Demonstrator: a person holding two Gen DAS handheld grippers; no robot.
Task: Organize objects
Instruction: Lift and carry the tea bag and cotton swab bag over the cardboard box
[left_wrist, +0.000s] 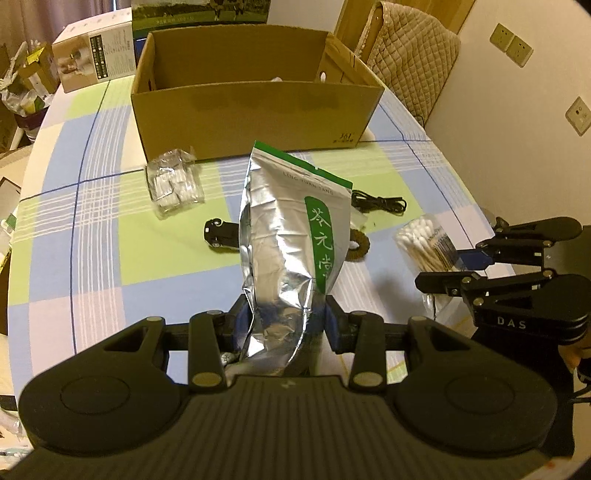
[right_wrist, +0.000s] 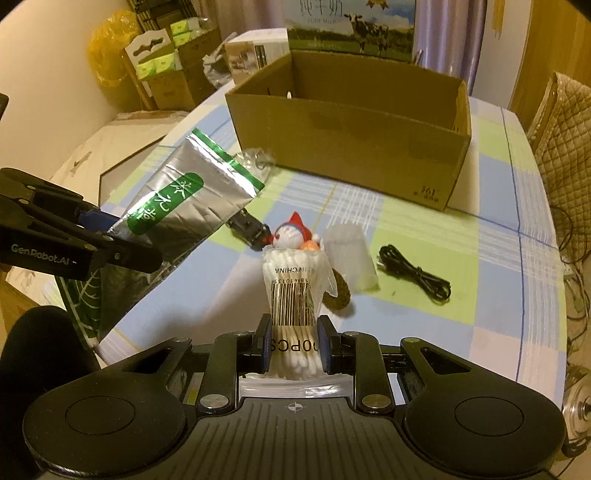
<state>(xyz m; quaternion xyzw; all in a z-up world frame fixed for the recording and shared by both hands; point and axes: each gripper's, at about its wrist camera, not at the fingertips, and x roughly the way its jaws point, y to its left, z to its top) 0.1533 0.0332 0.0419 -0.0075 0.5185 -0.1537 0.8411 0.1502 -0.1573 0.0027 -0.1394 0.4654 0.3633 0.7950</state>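
— What does each hand carry above the checked tablecloth (left_wrist: 92, 236)?

— The left gripper (left_wrist: 286, 319) is clamped on a silver foil pouch (left_wrist: 284, 236), held clear of the table; the right gripper (right_wrist: 291, 345) grips a bag of cotton swabs (right_wrist: 293, 295).

— And the rest?

— An open cardboard box (left_wrist: 255, 110) stands beyond; a black cable (right_wrist: 415, 277), a toy car (left_wrist: 218, 232) and a clear packet (left_wrist: 173, 182) lie before it.
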